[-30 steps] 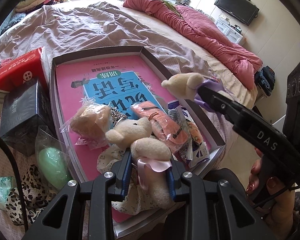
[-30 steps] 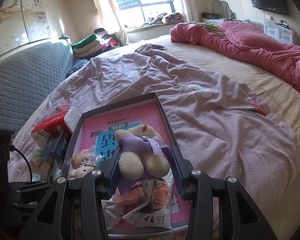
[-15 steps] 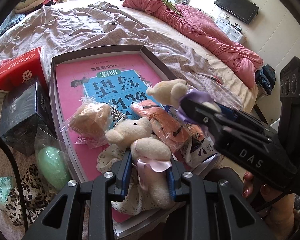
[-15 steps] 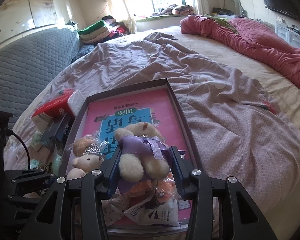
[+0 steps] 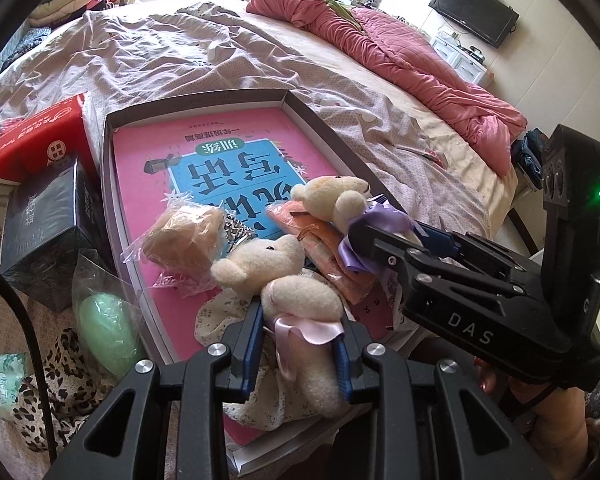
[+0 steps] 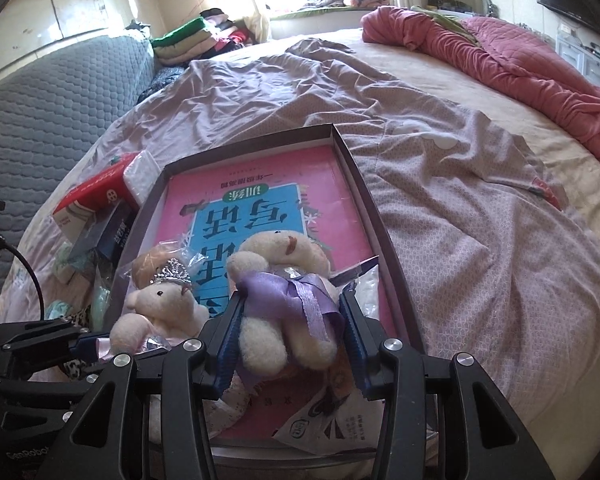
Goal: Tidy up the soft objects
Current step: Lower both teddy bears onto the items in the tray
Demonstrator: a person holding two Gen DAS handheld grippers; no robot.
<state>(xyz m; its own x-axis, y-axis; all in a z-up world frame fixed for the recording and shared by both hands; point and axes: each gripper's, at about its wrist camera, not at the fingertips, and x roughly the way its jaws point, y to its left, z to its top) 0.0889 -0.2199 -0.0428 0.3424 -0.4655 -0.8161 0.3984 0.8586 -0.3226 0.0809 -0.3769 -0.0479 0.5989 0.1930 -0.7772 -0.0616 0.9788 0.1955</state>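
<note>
Bears (image 5: 300, 300) (image 6: 284, 320) gripped near tray's (image 5: 332, 128) front edge; far half open.

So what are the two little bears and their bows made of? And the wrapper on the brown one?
Both cream teddy bears, one with a pink bow and one with a purple bow, look like fuzzy plush: matte, nubby pile. The pink ribbon and purple ribbon seem satin, with a soft sheen. The brown toy's clear wrapper looks like thin plastic film: crinkled, shiny.

Cream teddy with pink ribbon (image 5: 296, 300), cream teddy with purple ribbon (image 6: 284, 304), both above pink-lined tray (image 6: 364, 184)
</note>
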